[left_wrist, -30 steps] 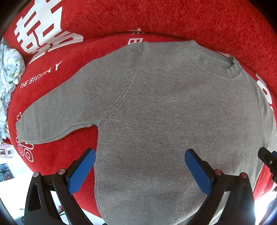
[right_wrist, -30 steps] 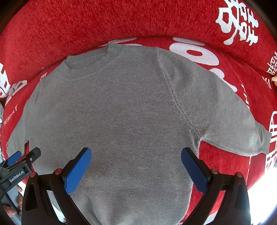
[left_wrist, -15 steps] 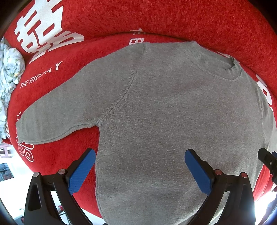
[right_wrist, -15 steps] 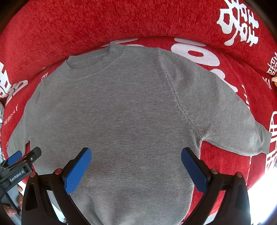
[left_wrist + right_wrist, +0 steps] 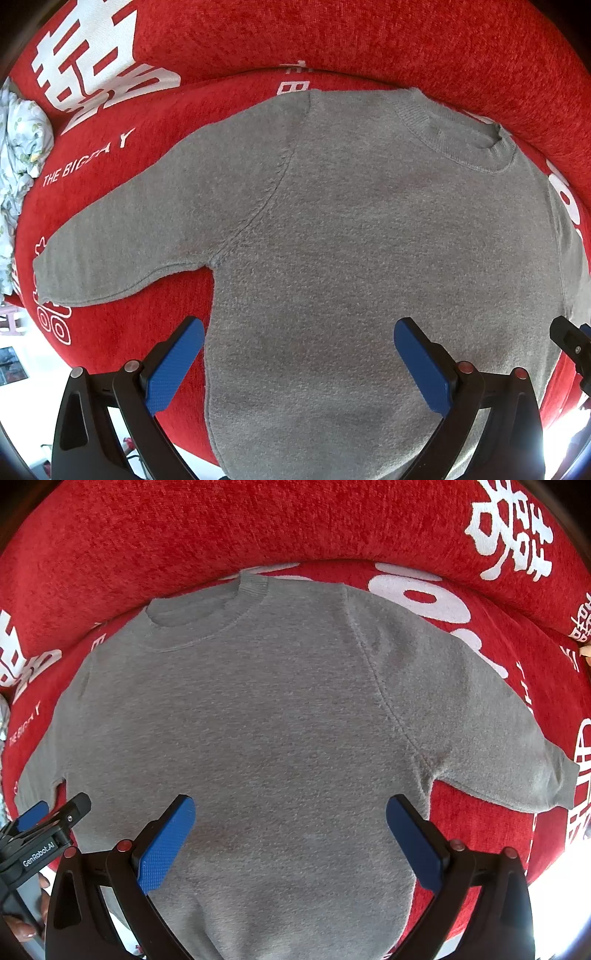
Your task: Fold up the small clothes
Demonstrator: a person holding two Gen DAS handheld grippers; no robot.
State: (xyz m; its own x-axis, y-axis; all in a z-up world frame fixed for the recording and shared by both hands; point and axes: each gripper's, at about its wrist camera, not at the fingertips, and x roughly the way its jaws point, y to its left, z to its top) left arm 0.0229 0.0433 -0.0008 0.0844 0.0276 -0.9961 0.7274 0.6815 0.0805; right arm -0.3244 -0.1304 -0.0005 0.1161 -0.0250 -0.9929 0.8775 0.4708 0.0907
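Nearest, the left gripper (image 5: 299, 354) and right gripper (image 5: 290, 834) hover with jaws spread wide, holding nothing. Beyond them a grey sweater (image 5: 369, 258) lies flat — sleeves out, collar farthest — on a red sofa (image 5: 369, 37) with white lettering.

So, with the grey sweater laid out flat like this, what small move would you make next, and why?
Probably bring the left gripper toward the cuff of the left sleeve to fold it inward. The grey sweater lies flat and unfolded on the red sofa, both sleeves spread, and both grippers, the right gripper too, are open and empty.
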